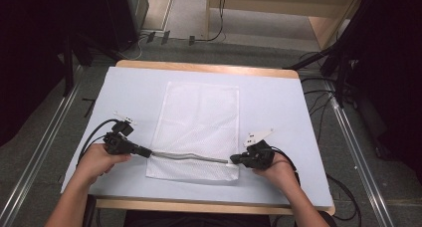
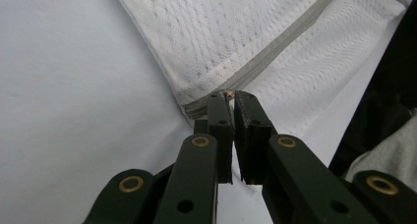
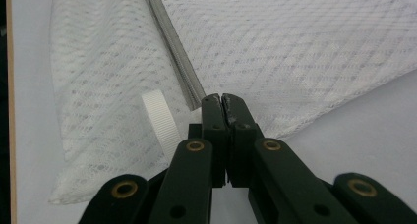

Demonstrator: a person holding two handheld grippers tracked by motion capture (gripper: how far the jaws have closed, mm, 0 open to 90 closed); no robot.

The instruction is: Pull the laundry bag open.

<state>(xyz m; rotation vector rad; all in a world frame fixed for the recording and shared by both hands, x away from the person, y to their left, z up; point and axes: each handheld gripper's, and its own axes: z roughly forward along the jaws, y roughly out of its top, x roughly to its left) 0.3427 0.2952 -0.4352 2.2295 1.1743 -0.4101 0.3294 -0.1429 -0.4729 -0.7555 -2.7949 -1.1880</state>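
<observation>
A white mesh bag (image 1: 196, 112) lies flat in the middle of the table, its long side running away from me. A grey zipper (image 1: 189, 156) crosses it near the front end, lifted slightly off the cloth. My left gripper (image 1: 148, 152) is shut on the zipper's left end, and the left gripper view shows the tips (image 2: 229, 94) pinched where the zipper (image 2: 275, 52) meets the bag's corner. My right gripper (image 1: 232, 161) is shut on the zipper's right end. In the right gripper view, the closed jaws (image 3: 221, 97) meet the zipper (image 3: 172, 42) beside a white ribbed loop (image 3: 160, 123).
The pale blue table top (image 1: 278, 102) has a wooden edge at front and back. Black cables (image 1: 318, 95) and dark stands lie on the floor to the right. At the back stands a wooden frame (image 1: 278, 3).
</observation>
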